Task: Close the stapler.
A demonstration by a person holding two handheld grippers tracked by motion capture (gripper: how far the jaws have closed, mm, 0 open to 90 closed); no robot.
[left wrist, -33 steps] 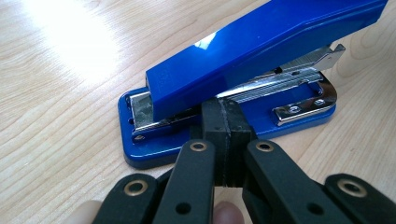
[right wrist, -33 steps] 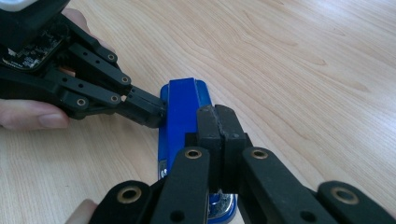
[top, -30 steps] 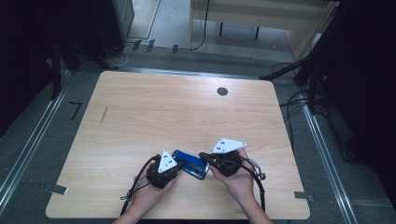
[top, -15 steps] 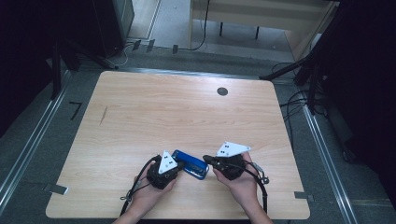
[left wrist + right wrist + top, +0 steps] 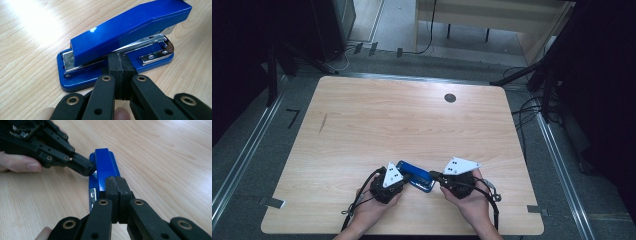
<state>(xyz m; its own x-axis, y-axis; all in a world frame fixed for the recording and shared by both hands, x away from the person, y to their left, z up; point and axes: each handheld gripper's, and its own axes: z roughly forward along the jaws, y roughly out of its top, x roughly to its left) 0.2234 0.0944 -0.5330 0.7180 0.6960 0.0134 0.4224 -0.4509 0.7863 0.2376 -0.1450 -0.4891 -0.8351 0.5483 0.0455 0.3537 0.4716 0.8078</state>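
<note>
A pale wood-grain counter (image 5: 377,130) sits in a dim room, bare wood around the blue stapler (image 5: 414,175) that lies flat near its front edge, between my two hands. My left tool (image 5: 119,72) has its jaws pressed together on nothing, the closed tip nosed against the stapler's long side, just under the blue top arm and over the base. My right tool (image 5: 116,185) is likewise closed on nothing, its tip butted against one end of the stapler. I judge the stapler stiff and fairly dense for its bulk: metal rails inside, glossy plastic shell that looks slippery. The top arm is hinged and sprung, so squeezing top to bottom could fire a staple. I would grip across the width of the base, or across the arm's flat sides near the hinge end.
</note>
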